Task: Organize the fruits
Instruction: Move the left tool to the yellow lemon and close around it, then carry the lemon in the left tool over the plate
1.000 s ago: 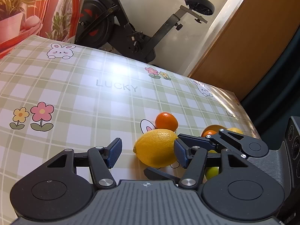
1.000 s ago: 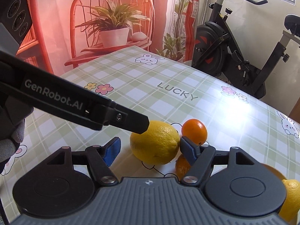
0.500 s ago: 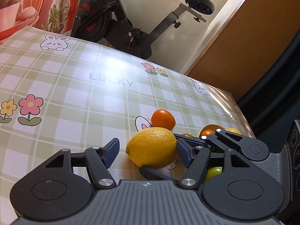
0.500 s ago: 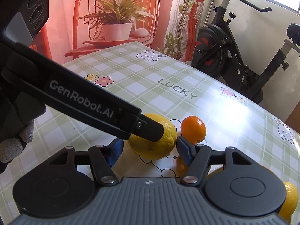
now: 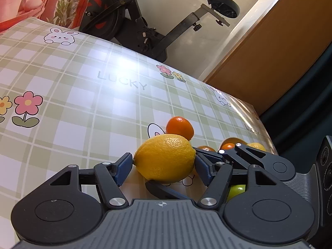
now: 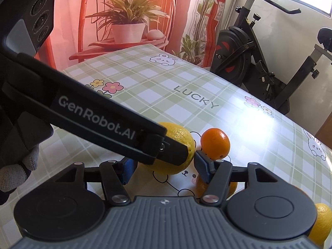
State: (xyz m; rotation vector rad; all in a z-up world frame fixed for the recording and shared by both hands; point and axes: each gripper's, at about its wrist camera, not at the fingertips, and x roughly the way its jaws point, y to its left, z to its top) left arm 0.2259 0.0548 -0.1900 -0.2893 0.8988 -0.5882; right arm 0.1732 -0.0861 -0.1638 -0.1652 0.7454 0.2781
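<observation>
A large yellow lemon lies on the plaid tablecloth, also in the right wrist view. My left gripper has its blue pads at both ends of the lemon, touching or nearly so. My right gripper also brackets the lemon from the other side, its pads close to it; the left gripper's finger crosses in front. A small orange sits just behind the lemon, also in the right wrist view.
More fruit lies to the right: an orange under my right finger, another lemon, a green fruit and orange ones. The table's far edge faces an exercise bike. A gloved hand holds the left gripper.
Both grippers have closed in around the lemon over the last second. The left gripper's finger now covers more of the lemon in the right wrist view.
</observation>
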